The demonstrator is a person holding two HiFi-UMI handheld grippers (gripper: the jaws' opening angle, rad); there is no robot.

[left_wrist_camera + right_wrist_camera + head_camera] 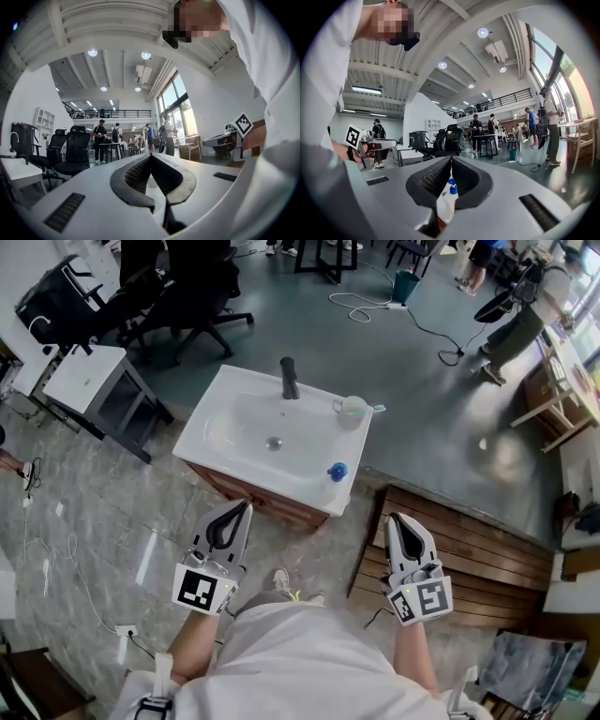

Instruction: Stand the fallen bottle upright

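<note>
Head view: left gripper (246, 505) and right gripper (394, 517) empty, jaws closed together.
Blue-capped bottle (337, 471) sits on the sink (234, 381) rim, ahead of the right jaws, well apart; cap seems uppermost, perhaps already upright.

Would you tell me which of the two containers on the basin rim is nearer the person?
The blue-capped bottle, near the front right corner of the basin; the pale cup stands farther back, right of the tap.

The head camera looks steeply down from well above onto the counter (211, 409), with the left hand-held gripper (246, 504) and the right hand-held gripper (394, 518) close below. Each gripper camera sits low behind its jaws, facing level across the room. Both take in the black chairs (75, 150) (450, 138).
</note>
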